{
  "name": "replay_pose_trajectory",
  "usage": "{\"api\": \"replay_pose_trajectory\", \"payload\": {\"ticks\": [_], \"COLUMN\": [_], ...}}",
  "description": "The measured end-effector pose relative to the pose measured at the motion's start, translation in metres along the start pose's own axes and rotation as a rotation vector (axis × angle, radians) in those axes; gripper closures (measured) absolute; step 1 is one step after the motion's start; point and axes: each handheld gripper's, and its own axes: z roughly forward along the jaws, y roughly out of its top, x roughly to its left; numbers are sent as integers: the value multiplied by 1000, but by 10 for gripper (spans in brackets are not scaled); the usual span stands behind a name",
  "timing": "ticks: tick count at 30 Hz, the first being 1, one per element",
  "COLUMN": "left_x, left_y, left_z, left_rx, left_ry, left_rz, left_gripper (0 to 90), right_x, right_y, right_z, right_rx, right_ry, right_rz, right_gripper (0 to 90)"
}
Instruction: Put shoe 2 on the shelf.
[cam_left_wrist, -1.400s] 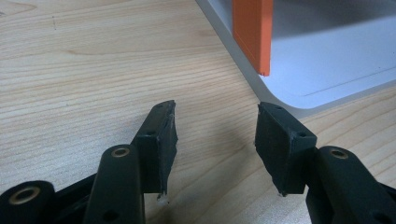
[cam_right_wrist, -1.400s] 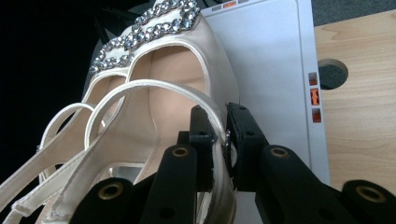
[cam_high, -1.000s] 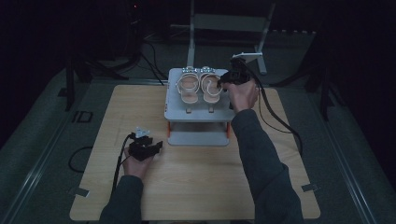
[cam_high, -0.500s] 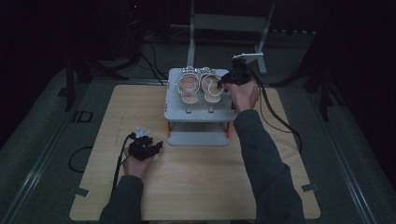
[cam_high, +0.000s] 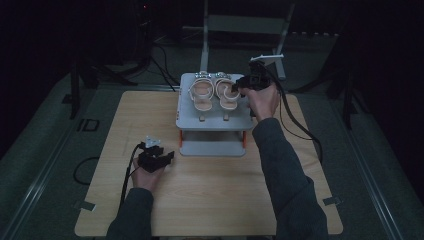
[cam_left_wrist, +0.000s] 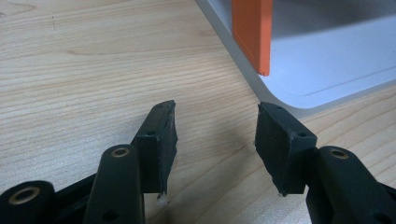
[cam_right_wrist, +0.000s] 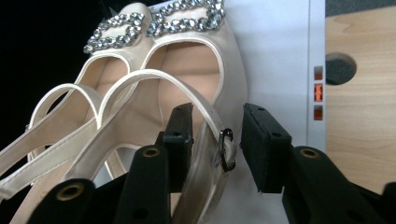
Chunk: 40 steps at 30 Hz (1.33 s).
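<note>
Both tongs stand spread. Right gripper (cam_right_wrist: 215, 144) has its jaws apart on either side of the strap and small buckle of the nearer sandal (cam_right_wrist: 187, 93), the strap lying in the gap between the pads; whether either pad touches it cannot be told. Beyond the jaws run that sandal's toe and its rhinestone buckle, and to their left lies the second sandal (cam_right_wrist: 88, 79), side by side with the first. Both rest on the white top of a two-tier rack (cam_high: 187, 117); in the high view the right gripper (cam_high: 240, 90) hovers at the rack's right rear.

Left gripper (cam_left_wrist: 215, 140) holds nothing, low over the wooden table (cam_left_wrist: 84, 70), with the rack's orange post (cam_left_wrist: 252, 32) and lower white shelf (cam_left_wrist: 327, 65) just ahead of its right jaw.
</note>
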Motion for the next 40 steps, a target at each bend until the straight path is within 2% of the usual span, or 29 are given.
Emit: {"api": "replay_pose_trajectory", "payload": {"ticks": [5, 9, 16, 17, 19, 24, 25, 34, 35, 37, 40], "left_x": [0, 0, 0, 0, 0, 0, 0, -1, -1, -1, -1], "left_y": [0, 0, 0, 0, 0, 0, 0, 0, 0, 0, 0], "left_z": [0, 0, 0, 0, 0, 0, 0, 0, 0, 0, 0], "left_rx": [1, 2, 2, 2, 2, -1, -1, -2, -2, -2, -2], "left_ry": [0, 0, 0, 0, 0, 1, 1, 3, 3, 3, 3], "left_rz": [3, 3, 4, 4, 3, 1, 1, 3, 3, 3, 4], "left_gripper": [484, 484, 484, 484, 484, 484, 484, 482, 482, 482, 481], "right_x": [-1, -3, -7, -7, -13, -23, -29, -58, -58, -68, -75], "right_y": [1, 3, 4, 4, 3, -2, -6, -37, -37, -48, -55], "right_z": [-10, -18, -36, -36, -42, -45, -45, -42, -42, -41, -40], "right_rx": [-17, -57, -143, -143, -174, -179, -179, -189, -189, -184, -178], "right_ry": [19, 55, 36, 36, 23, 0, 2, 10, 10, 22, 12], "right_rz": [-12, -14, -38, -38, -47, -69, -78, -111, -111, -111, -116], "right_gripper": [615, 599, 599, 599, 598, 595, 595, 589, 589, 585, 585]}}
